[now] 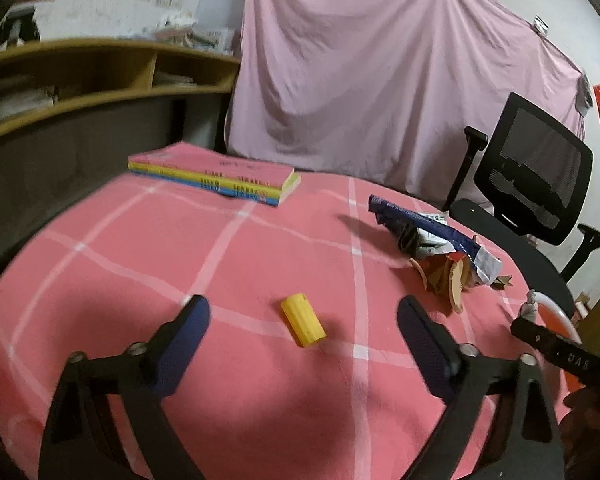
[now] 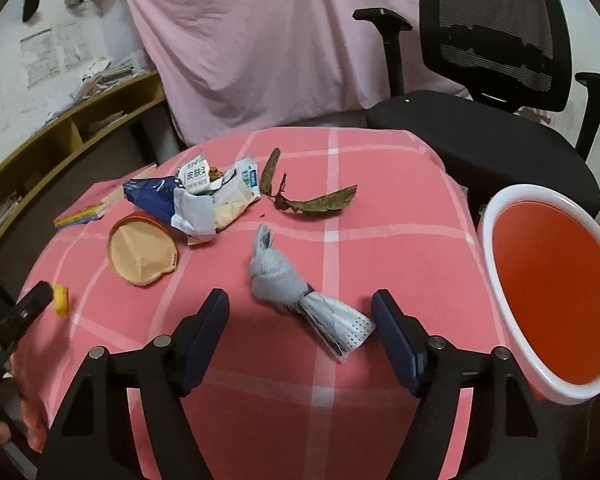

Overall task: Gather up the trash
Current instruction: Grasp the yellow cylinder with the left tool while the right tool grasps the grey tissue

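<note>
- Pink checked cloth covers the worktop (image 2: 379, 184), which carries all the trash; a black mesh office chair (image 2: 495, 32) stands behind it.
- Beside the worktop's right edge sits the white-rimmed orange plastic bin (image 2: 547, 300), looking empty, the likely place for everything gathered.
- At the far left corner lies a stack of pink, yellow and blue books (image 1: 216, 176); their spine print is too blurred to read, and they are probably not trash.
- Left hand-held gripper (image 1: 303, 320): jaws spread wide, holding nothing, with the small yellow plastic cylinder (image 1: 303, 319) lying on the cloth between the fingertips. Judged step: lower, centre the cylinder across its round sides and close gently so it does not roll away.
- Right hand-held gripper (image 2: 300, 312): likewise wide open and empty, straddling the knotted grey and white paper twist (image 2: 296, 292), whose printed end almost touches the right finger. Shifting slightly right would centre the grip on the knot.
- Farther back lies a crumpled blue and white wrapper pile (image 2: 196, 196); one piece reads "SKIN" with Chinese characters.
- Near it rest a tan round paper liner (image 2: 142, 254) and dried brown leaves (image 2: 311, 200).
</note>
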Demonstrator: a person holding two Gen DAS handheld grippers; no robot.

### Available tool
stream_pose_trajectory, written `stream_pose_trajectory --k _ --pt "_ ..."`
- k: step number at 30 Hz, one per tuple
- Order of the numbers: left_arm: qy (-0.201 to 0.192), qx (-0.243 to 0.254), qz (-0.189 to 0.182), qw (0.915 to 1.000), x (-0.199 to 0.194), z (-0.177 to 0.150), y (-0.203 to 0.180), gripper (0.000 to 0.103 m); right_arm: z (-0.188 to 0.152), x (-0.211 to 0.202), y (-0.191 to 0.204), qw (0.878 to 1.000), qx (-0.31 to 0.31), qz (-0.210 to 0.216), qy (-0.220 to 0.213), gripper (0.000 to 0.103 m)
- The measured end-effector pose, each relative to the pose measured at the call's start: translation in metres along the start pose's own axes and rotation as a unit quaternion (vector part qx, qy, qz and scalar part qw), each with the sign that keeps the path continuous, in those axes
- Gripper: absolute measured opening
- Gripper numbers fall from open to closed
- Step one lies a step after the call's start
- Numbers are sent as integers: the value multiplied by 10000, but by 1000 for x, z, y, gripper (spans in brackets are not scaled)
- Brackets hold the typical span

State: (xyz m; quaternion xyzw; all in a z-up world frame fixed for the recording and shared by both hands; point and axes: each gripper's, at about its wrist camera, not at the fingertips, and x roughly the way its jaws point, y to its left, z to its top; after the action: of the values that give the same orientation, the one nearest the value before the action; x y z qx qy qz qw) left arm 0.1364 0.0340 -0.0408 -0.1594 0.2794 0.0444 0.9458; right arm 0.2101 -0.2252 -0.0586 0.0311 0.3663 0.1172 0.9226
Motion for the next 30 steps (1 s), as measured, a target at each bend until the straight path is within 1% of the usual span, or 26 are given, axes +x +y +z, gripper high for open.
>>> stream_pose_trajectory --k 1,2,3,4,5,7,9,11,13,16,19,20,21,22,23,28,29,30 --pt "64 -107 -24 9999 3 1 2 75 0 0 2 10000 -57 50 -1 70" --pt "131 -188 -48 9997 6 3 4 72 0 0 4 9999 -102 73 1 65" --pt "200 -246 -83 9995 8 4 5 67 0 0 6 9998 -151 86 9 60" --pt "294 -293 -139 9990 12 4 6 58 1 2 10 9997 -224 119 36 58" --pt "373 -303 -157 9987 14 4 7 53 2 4 11 9995 -265 157 54 52" --pt "392 -255 -155 9988 13 3 6 41 3 5 15 9991 -351 210 76 47" --pt "436 -156 -209 9987 11 3 3 33 3 6 18 9988 -424 231 86 40" --pt "466 -24 -165 9988 11 2 0 28 2 6 20 9985 -489 213 77 38" --pt "476 68 -200 9986 9 1 -3 18 3 6 21 9984 -522 216 61 35" --pt "494 180 -259 9983 7 -1 -5 12 3 7 21 9984 -520 202 49 34" --pt "482 247 -377 9978 8 -3 -11 12 4 8 19 9989 -427 168 59 34" --pt "480 281 -411 9976 7 -3 -12 12 4 9 18 9991 -382 155 67 37" --pt "484 336 -435 9973 7 -4 -14 12 5 10 16 9993 -328 135 81 45" --pt "486 376 -447 9971 8 -4 -17 12 7 11 13 9996 -245 110 97 48" --pt "486 418 -466 9969 8 -4 -19 12 8 12 12 9997 -195 141 110 48" --pt "515 467 -585 9959 9 -5 -19 12 18 20 7 9996 -75 233 145 48" --pt "517 461 -603 9958 9 -5 -19 12 20 22 6 9996 -69 254 141 46" --pt "518 451 -622 9957 9 -5 -19 12 20 23 6 9995 -59 276 144 37"
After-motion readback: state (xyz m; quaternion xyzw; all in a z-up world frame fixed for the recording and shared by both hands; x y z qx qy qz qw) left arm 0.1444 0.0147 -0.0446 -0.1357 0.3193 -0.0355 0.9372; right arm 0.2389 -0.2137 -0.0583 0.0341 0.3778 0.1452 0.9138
